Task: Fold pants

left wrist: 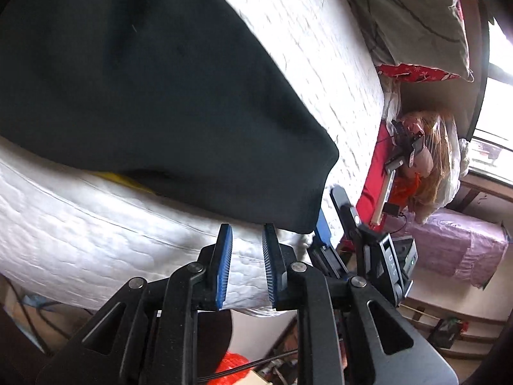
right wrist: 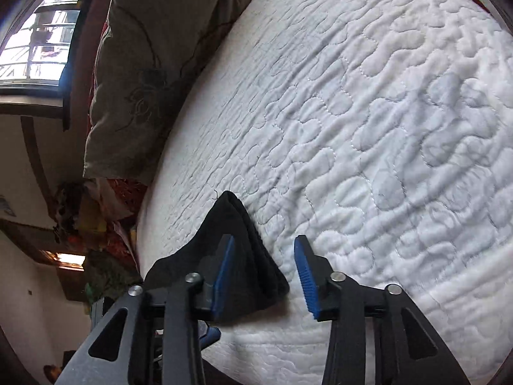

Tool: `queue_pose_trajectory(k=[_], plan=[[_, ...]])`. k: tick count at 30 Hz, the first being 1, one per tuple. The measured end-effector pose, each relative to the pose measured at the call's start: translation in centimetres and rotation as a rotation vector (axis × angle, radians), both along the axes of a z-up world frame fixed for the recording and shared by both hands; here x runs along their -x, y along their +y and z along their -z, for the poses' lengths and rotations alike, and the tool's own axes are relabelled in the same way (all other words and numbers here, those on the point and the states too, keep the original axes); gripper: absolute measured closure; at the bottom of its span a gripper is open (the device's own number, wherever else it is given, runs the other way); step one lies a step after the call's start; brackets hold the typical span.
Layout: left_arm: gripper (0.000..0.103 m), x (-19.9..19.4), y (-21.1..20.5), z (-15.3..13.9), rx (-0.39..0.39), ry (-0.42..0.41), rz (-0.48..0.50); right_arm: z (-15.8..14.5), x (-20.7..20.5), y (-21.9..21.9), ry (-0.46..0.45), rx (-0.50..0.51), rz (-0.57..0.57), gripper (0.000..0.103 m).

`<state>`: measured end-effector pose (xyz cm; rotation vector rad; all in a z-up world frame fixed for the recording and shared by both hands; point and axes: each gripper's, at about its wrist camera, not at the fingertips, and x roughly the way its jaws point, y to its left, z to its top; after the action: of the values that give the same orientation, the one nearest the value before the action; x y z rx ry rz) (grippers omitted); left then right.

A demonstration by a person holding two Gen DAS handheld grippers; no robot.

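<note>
The black pants (left wrist: 134,83) lie folded on the white quilted mattress (left wrist: 80,240), their corner hanging over its edge. My left gripper (left wrist: 247,268) is open and empty just below that corner. In the left wrist view my right gripper (left wrist: 332,207) reaches in beside the corner. In the right wrist view my right gripper (right wrist: 264,277) is open, and a layered corner of the pants (right wrist: 239,243) sits between its jaws, against the left pad (right wrist: 224,276).
A grey-brown pillow (right wrist: 150,64) lies at the head of the mattress (right wrist: 368,128). Beside the bed are red bedding (left wrist: 372,173), a plastic-wrapped bundle (left wrist: 423,154), a purple-covered box (left wrist: 465,243) and a window (right wrist: 41,41).
</note>
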<state>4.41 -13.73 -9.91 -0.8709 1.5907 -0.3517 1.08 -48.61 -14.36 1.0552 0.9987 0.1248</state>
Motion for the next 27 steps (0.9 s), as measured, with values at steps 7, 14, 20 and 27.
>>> queue_pose_trajectory(k=[7,14,20,27], plan=[[0.087,0.3,-0.5,1.2,0.028,0.051,-0.014,0.2,-3.6,1.5,-0.033,0.012,-0.105,0.060],[0.087,0.2,-0.4,1.3,0.043,0.044,-0.061,0.8,-6.6,3.0,-0.008,-0.100,-0.239,0.060],[0.087,0.1,-1.5,1.9,0.055,0.028,-0.089,1.7,-6.1,0.6,-0.005,-0.188,-0.189,0.064],[0.087,-1.3,-2.5,1.9,0.063,-0.023,-0.135,2.0,-5.9,0.5,-0.011,-0.228,-0.173,0.063]])
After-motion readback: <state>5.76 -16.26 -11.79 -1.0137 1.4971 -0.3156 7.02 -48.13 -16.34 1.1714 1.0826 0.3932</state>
